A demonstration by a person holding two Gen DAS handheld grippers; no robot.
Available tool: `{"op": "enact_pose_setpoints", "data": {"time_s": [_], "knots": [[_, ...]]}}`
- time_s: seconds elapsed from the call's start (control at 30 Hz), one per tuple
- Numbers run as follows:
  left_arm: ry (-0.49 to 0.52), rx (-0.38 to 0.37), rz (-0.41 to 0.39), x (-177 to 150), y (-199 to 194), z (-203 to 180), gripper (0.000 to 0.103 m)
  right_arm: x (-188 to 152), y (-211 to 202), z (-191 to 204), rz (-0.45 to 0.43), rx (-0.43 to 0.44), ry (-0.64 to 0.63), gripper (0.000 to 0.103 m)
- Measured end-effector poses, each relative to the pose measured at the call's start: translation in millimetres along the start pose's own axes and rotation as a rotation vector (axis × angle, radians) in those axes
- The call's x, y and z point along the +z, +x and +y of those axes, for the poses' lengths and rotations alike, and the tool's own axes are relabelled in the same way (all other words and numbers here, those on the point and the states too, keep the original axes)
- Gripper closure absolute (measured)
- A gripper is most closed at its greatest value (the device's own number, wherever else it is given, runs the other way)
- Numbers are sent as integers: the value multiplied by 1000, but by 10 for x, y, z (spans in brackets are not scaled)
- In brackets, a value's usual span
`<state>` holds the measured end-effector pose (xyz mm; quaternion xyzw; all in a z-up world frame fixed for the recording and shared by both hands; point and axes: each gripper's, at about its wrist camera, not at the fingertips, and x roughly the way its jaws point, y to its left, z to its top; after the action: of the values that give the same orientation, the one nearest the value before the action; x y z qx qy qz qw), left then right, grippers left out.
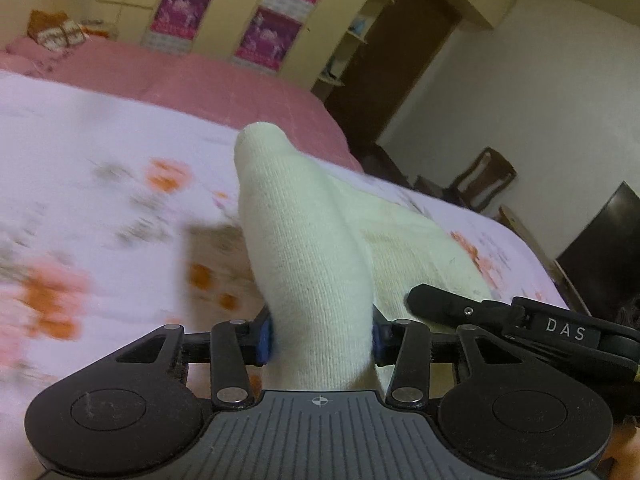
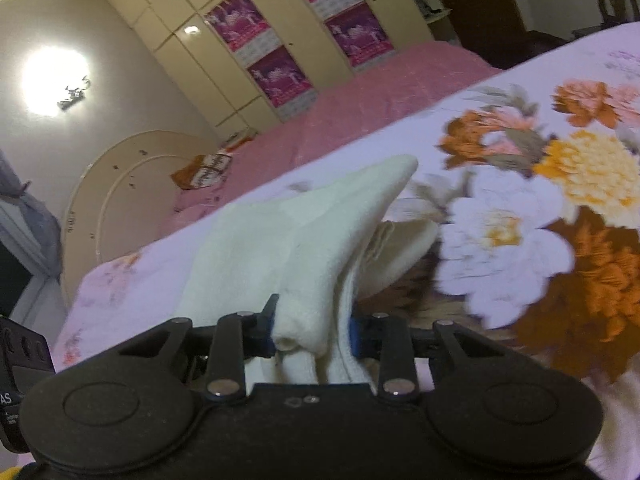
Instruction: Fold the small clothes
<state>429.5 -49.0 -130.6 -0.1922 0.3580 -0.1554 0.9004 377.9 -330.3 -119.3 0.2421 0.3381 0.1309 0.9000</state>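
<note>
A bright wall lamp [image 2: 54, 80] is blowing out into white glare in my right view, while the room is staying dim and yellowish. Motion blur is smearing the floral bedsheet [image 1: 80, 200] in both views, and the fisheye is bending the edges and darkening the corners.

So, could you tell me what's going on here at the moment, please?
A person is folding a small cream garment on a bed with a floral sheet, working a handheld gripper in each hand. The left gripper has its jaws closed on a bunched part of the knit fabric, which stands up off the bed. The right gripper is likewise clamped on a gathered part of the cloth, with the rest trailing over the sheet. Which piece of clothing it is cannot be told.
</note>
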Motion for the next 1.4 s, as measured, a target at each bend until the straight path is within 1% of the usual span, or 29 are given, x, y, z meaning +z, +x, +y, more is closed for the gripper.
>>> {"op": "enact_pose_setpoints", "data": {"time_s": [0.1,0.23,0.37,0.5,0.6,0.73,0.77,0.8,0.83,0.87,0.9,0.93,1.03,1.07,1.13,1.2,1.3,1.4], "knots": [[0,52,-28,92,-331,303,59,-48,135,322,12,43,-23,73],[1,109,-51,164,-696,725,59,-211,404,820,40,104,-36,73],[-5,159,-58,211,-1000,1233,59,-404,675,1272,66,132,-32,73],[-24,194,-57,210,-1160,1723,59,-615,995,1707,100,144,-45,73],[-26,210,-55,194,-1166,2012,59,-743,1203,1931,122,143,-46,73],[-34,219,-49,119,-1085,2299,58,-865,1411,2073,142,132,-51,73],[-41,225,-36,89,-1027,2384,57,-892,1447,2081,149,128,-52,73],[-46,233,-26,24,-1007,2437,49,-919,1480,2089,160,124,-54,73],[-49,247,-24,-33,-989,2493,38,-949,1527,2092,175,115,-57,72],[-44,260,-38,-87,-977,2523,33,-986,1568,2085,185,96,-66,71],[-34,268,-44,-111,-976,2544,24,-1020,1592,2069,189,82,-75,70],[-27,271,-44,-116,-964,2557,22,-1040,1588,2049,190,73,-80,67],[-37,267,-34,-60,-977,2567,21,-1019,1550,1947,178,34,-54,57],[-39,276,-41,-23,-1008,2539,21,-979,1513,1904,169,27,-37,56],[-41,291,-91,67,-1116,2478,21,-922,1472,1865,148,12,-29,56],[-51,296,-130,163,-1180,2476,21,-823,1422,1889,101,-15,-42,57],[-58,333,-129,357,-1043,2509,21,-667,1408,1976,42,-31,-96,59],[-78,369,-102,477,-790,2588,21,-587,1536,2104,45,-6,-133,61]]}}
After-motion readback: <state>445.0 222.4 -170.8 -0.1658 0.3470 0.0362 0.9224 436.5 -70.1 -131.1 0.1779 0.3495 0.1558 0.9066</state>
